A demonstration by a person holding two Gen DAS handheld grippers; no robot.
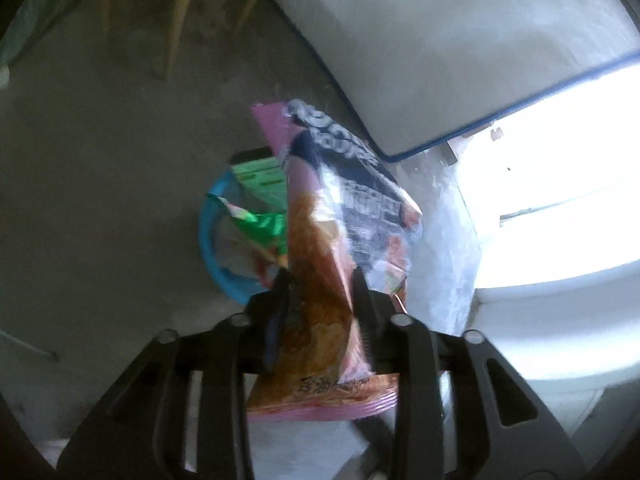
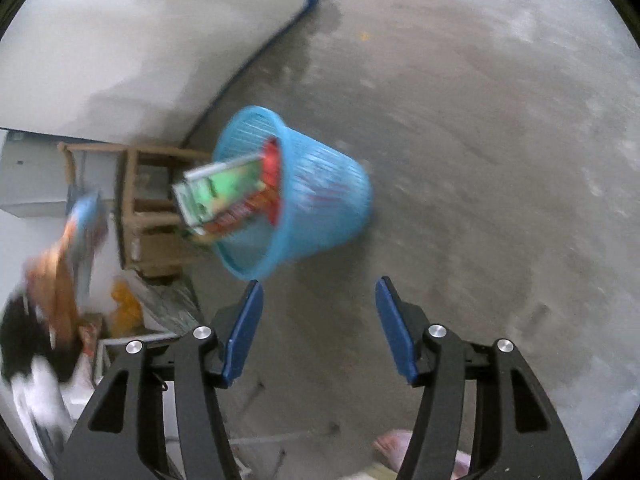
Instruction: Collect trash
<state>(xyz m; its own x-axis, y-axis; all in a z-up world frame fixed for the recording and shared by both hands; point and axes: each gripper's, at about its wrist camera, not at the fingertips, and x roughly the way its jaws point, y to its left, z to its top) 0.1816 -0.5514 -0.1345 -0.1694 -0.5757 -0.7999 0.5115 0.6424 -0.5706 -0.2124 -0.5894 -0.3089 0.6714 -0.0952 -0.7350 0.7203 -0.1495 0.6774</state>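
My left gripper (image 1: 320,280) is shut on a pink and orange snack bag (image 1: 324,304) and holds it above the blue basket (image 1: 208,236). The basket holds a green box (image 1: 260,180) and green wrappers. In the right wrist view the blue basket (image 2: 320,196) stands on the concrete floor with a green box (image 2: 220,192) and red wrappers sticking out. My right gripper (image 2: 319,292) is open and empty, just short of the basket. The left gripper with the snack bag (image 2: 64,264) shows blurred at the left edge.
A white mattress with blue edging (image 1: 440,40) leans beside the basket; it also shows in the right wrist view (image 2: 140,40). Wooden chair legs (image 1: 172,20) stand behind. A wooden stool (image 2: 148,208) and yellow clutter (image 2: 124,308) lie left. A pink item (image 2: 396,448) lies on the floor.
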